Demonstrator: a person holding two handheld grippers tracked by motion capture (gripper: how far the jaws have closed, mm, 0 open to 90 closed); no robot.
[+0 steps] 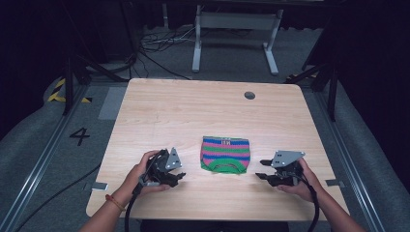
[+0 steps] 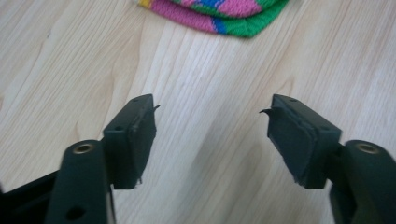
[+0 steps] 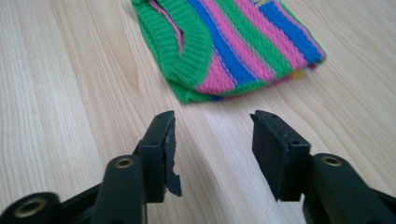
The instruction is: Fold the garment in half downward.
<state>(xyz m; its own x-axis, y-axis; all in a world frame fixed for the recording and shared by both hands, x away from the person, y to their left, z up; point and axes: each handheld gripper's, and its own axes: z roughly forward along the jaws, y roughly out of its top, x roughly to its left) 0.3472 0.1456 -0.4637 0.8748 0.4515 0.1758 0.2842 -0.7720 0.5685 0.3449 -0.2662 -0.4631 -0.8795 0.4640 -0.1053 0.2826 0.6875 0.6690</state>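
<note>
Both grippers, left point(image 1: 180, 177) and right point(image 1: 260, 169), gape empty beside a ribbed, striped knit garment point(image 1: 226, 153) on pale woodgrain table point(image 1: 183, 111).

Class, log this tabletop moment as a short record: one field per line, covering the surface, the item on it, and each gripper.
surface: light wooden table
item: striped knitted garment, pink, blue and green, lying flat
item position: between the two grippers, touching neither
left gripper: open, holding nothing, jaws point toward the garment
right gripper: open, holding nothing, jaws point toward the garment's green ribbed opening

Striped knit garment point(image 1: 226, 154) on wooden table point(image 1: 183, 111)
</note>
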